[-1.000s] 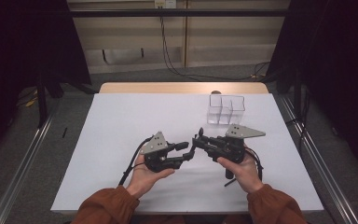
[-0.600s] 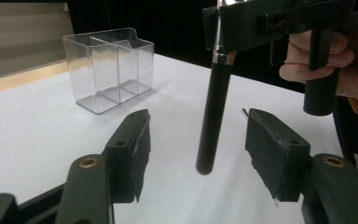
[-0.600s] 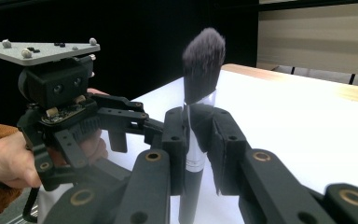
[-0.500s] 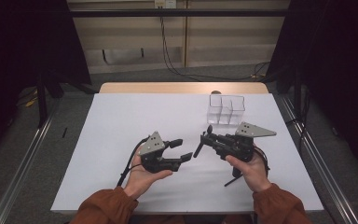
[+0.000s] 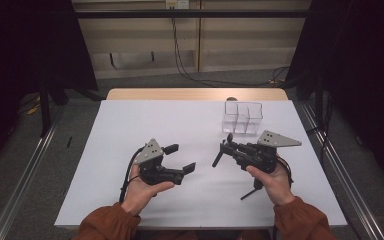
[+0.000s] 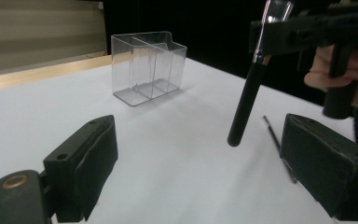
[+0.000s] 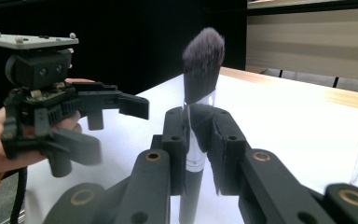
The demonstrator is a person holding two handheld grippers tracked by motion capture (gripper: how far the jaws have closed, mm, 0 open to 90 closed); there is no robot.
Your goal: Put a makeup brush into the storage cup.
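2 grippers work above the white table [image 5: 130, 130]. The right gripper [image 7: 198, 140] has its jaws closed on the ferrule of a makeup brush [image 7: 200, 70], bristles up and handle hanging down, clear of the table. This upright grip suits lowering the brush into the clear organizer [image 5: 243, 117], which stands just beyond it. The left gripper [image 5: 182, 159] is wide open and holds nothing, apart from the brush, probably to leave the path clear.

Black brush [image 7: 203, 56], clear organizer [image 5: 243, 117], white table [image 5: 145, 125], rust-orange sleeves [image 5: 111, 225]
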